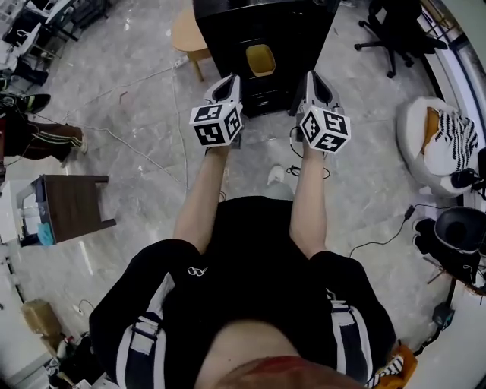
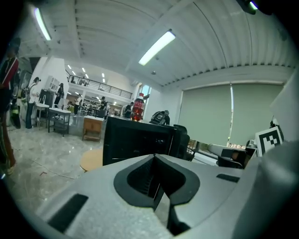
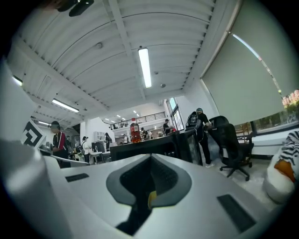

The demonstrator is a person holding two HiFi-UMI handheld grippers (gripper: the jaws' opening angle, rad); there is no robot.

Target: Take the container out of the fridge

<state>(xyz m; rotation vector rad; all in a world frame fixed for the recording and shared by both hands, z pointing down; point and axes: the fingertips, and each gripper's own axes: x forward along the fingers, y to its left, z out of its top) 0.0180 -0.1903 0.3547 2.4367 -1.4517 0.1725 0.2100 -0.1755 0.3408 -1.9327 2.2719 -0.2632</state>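
Note:
A black mini fridge [image 1: 258,23] stands on the floor straight ahead of me, and its dark front [image 2: 135,140] looks closed. No container shows in any view. A red bottle [image 2: 137,108] stands on the fridge top [image 3: 154,144], the same red bottle [image 3: 135,131] in the right gripper view. From above a yellowish object [image 1: 260,59] shows on the fridge. My left gripper [image 1: 228,82] and right gripper [image 1: 317,80] are held side by side just short of the fridge. The jaws of the left gripper [image 2: 155,158] and of the right gripper [image 3: 150,158] are pressed together with nothing between them.
A round wooden stool [image 1: 190,34] stands left of the fridge and a black office chair [image 1: 395,26] to its right. A dark side table [image 1: 72,205] is at my left, a white beanbag [image 1: 440,144] at my right. Cables [image 1: 144,152] trail over the floor. People stand far behind.

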